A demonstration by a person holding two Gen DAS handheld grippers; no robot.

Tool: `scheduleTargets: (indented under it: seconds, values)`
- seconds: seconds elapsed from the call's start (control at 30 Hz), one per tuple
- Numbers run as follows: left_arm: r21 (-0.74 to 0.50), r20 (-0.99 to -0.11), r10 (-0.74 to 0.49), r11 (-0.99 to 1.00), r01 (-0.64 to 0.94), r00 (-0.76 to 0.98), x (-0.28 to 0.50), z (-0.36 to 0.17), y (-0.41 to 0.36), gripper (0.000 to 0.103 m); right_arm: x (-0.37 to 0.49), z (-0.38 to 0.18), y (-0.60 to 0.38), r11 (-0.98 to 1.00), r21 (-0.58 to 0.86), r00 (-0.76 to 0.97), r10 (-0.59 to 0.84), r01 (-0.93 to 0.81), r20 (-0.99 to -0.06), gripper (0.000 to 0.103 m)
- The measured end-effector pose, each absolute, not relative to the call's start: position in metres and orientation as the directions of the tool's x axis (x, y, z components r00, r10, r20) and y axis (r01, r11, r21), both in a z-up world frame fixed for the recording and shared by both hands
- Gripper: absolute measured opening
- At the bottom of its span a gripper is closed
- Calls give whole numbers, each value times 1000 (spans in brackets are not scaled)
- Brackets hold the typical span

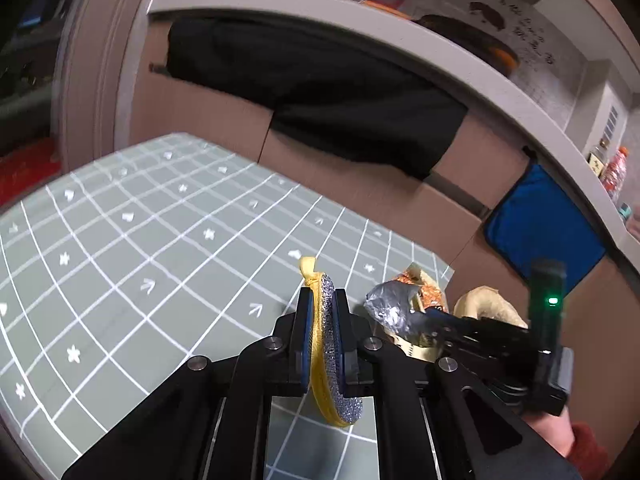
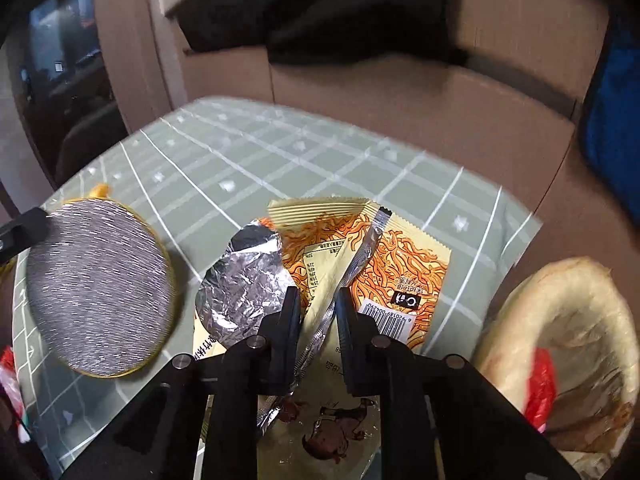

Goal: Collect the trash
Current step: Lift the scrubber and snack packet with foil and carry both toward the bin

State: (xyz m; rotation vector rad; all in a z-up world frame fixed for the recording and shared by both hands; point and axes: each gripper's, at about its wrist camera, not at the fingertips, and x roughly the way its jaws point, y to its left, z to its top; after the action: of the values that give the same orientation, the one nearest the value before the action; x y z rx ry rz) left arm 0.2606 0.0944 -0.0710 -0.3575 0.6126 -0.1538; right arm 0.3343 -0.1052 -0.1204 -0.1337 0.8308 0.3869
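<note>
- Pinching a round, flat scouring pad (image 1: 329, 344) with a silver glitter face and yellow mesh edging, the left gripper (image 1: 323, 312) holds it on edge above the bench; its black jaws with blue pads press on both faces of the pad.
- Seen from the right wrist view, the same pad (image 2: 98, 288) shows its full silver disc at the left, with a yellow loop at its top edge.
- The right gripper (image 2: 318, 312) has its black jaws closed on the central seam fin of a yellow and orange noodle snack wrapper (image 2: 376, 264). The wrapper is torn open, so its crinkled silver foil lining (image 2: 244, 280) is folded out to the left of the jaws. A white barcode label sits just right of the jaws.
- In the left wrist view, the right gripper (image 1: 430, 322) enters from the right with the wrapper (image 1: 404, 304) in its grip, just beside the pad. A small green light glows on the black unit behind it, and part of a hand (image 1: 550, 428) with a red cuff shows at the lower right.
- The bench (image 2: 248, 152) is covered by a grey-green cloth with a white grid and small white stars and arrows.
- Off the right edge of the bench stands a pale beige bin bag (image 2: 580, 332), open, with red plastic scraps inside.
- Behind the bench stand brown cardboard boxes (image 1: 208, 120) with a black cloth (image 1: 320, 92) draped over them, and a blue panel (image 1: 544, 228) further right.
- Above runs a grey shelf (image 1: 440, 46) holding an orange-capped bottle at its far right.
</note>
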Motion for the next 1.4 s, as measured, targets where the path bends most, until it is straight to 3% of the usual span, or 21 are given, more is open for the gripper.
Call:
scheduleTargets:
  seconds: [0.47,0.9,1.2,1.4]
  values:
    - [-301,-443,-259,945,129,858,246,-22,53,9,278,-26,-135,929,3,768,307,-370,-562,15]
    - [-286,-310,-449,885,368,838,255,26,-40,9,223,11,-229,981,-34,873,156,-193,-462,15]
    - [-286,-358,-531,845,451,768,271,14,-104,9,201,11,-301,990,98,906,134,-103,-402,15]
    - [-260,-405,-546,838,480,733,281,-6,-139,9,201,-7,-325,992,116,901,103,-59,-422,15]
